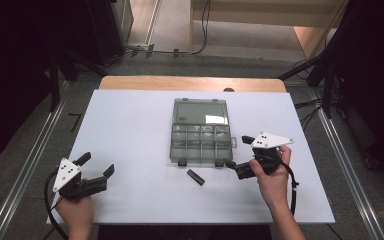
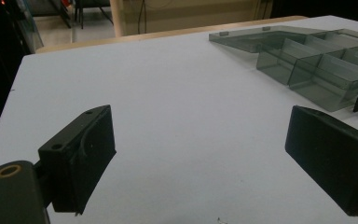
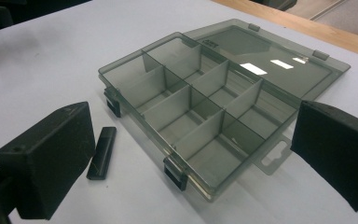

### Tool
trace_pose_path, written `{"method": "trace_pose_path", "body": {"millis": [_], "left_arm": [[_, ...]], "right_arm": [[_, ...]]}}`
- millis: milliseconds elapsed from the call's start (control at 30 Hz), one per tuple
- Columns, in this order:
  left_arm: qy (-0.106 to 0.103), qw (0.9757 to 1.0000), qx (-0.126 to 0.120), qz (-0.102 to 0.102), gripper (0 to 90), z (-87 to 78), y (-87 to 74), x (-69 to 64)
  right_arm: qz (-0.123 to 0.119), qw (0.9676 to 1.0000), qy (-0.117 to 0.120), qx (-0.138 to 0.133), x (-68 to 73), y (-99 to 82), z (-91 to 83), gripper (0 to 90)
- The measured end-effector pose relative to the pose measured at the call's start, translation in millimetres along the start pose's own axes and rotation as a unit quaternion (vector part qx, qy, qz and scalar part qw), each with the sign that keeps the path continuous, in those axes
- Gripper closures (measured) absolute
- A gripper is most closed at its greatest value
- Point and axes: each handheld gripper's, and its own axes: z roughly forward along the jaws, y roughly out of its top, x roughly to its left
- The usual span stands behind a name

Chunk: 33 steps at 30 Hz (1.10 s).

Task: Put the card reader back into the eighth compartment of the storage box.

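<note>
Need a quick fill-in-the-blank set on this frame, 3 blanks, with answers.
1. The smoky compartment box lies with its lid swung ____.
2. The small black block lies on the white table top, ____ the box.
3. The left tool and the right tool both have their jaws ____, gripping nothing.

Missing words: open; outside; open

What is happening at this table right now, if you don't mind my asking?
A person holds a gripper in each hand over a white table. A smoky compartment box lies open and looks empty, with a small black piece beside it. The right gripper, open, sits by the box; the left gripper, open, holds nothing.
</note>
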Motion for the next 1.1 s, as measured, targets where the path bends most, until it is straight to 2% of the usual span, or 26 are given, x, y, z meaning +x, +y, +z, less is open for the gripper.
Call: {"method": "trace_pose_path", "body": {"millis": [1100], "left_arm": [[0.000,1.0000,-0.001,-0.001,8.6,-0.1,0.1,0.3]], "right_arm": [[-0.026,0.9981,0.037,0.040,27.5,11.7,34.6,0.0]]}}
